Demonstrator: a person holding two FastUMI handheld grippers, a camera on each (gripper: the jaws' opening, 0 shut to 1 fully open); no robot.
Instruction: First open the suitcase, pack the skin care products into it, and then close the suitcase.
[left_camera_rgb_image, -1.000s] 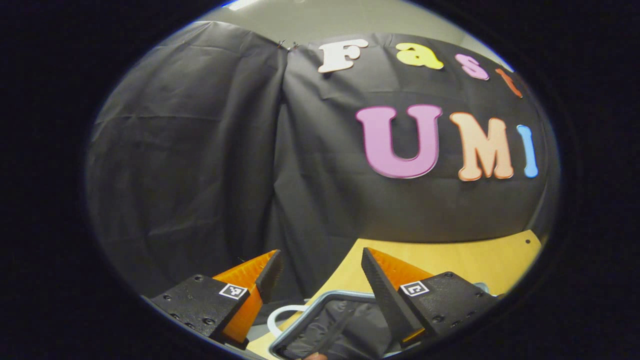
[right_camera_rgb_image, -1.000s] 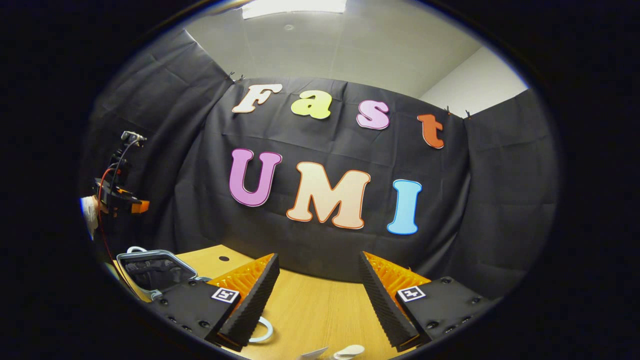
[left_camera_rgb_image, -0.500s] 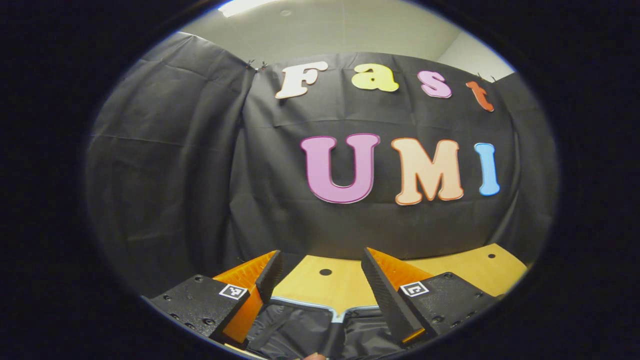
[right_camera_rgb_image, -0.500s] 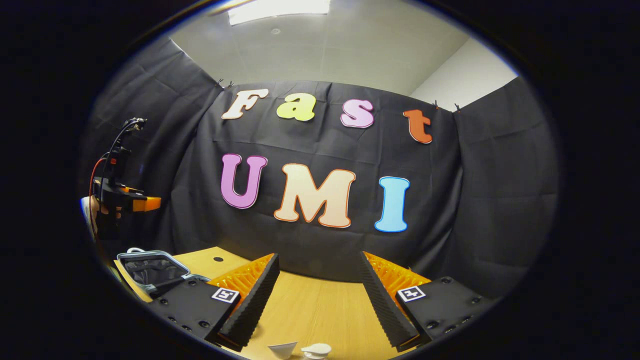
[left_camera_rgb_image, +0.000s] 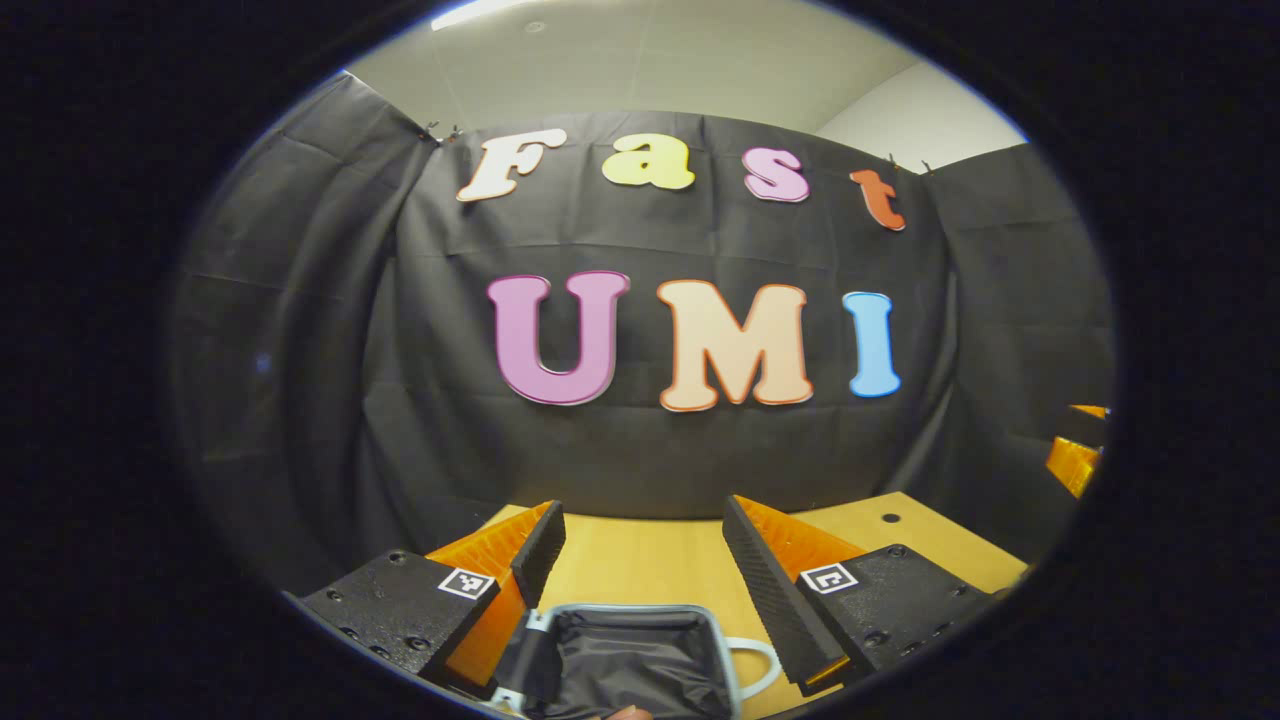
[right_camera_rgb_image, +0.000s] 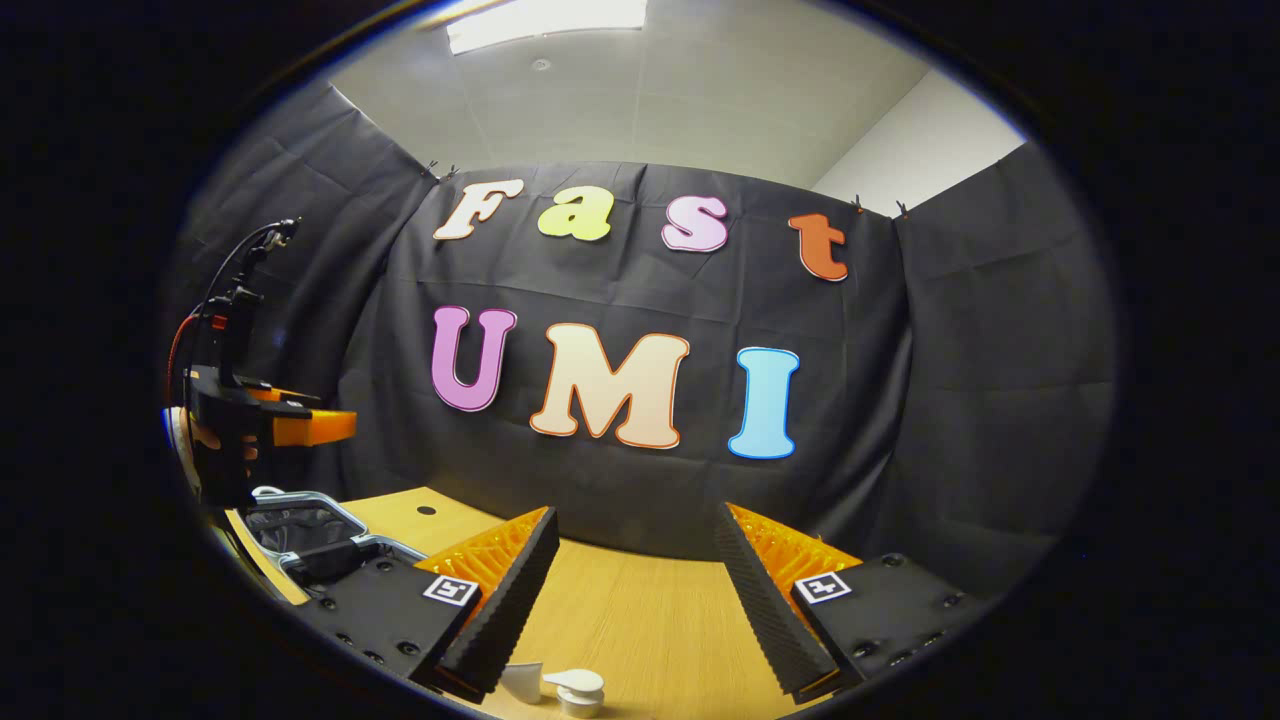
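Left gripper view: left gripper fingers apart, empty, above one open suitcase. Right gripper view: right gripper spread, empty; two white skincare items on table.

The suitcase is cut off at the bottom edge, and those little white skin care products are clipped too.

Black-lined suitcase, pale wood table; seemingly white bottle cap
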